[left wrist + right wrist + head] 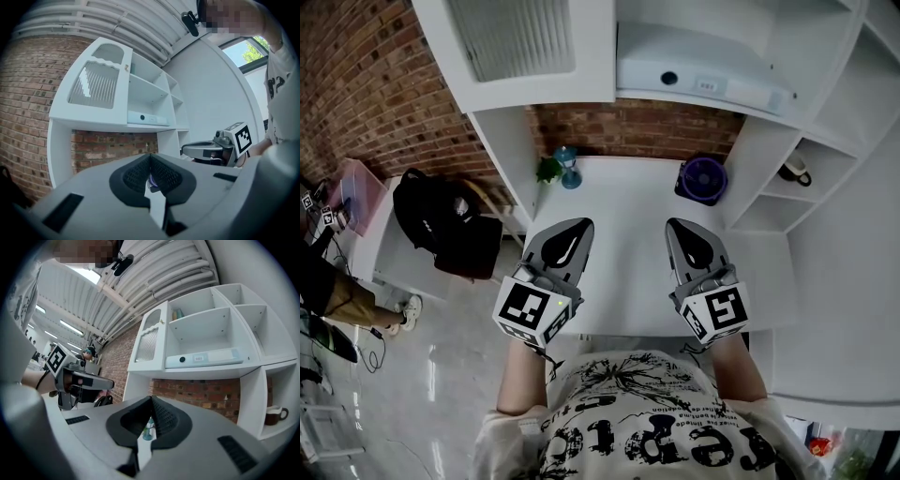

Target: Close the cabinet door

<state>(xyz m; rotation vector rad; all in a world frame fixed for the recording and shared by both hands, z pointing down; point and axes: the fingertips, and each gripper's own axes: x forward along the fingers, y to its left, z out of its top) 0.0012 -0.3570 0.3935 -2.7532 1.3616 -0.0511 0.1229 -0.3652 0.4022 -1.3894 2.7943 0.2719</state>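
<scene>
The white cabinet door (517, 45), with its ribbed glass panel, stands swung open at the upper left, beside the open shelves. It also shows in the left gripper view (93, 84) and in the right gripper view (149, 341). My left gripper (579, 225) and right gripper (677, 226) hover side by side over the white desk (623, 253), below the cabinet and apart from the door. Both point level toward the brick back wall. Each pair of jaws is shut with nothing held, as the left gripper (150, 157) and right gripper (151, 400) show close up.
A blue hourglass-like item with a small plant (567, 169) and a purple round fan (704, 178) stand at the desk's back. A white box (703, 80) lies on the shelf; a mug (795, 169) sits in a right-hand cubby. A black backpack (441, 220) rests at the left.
</scene>
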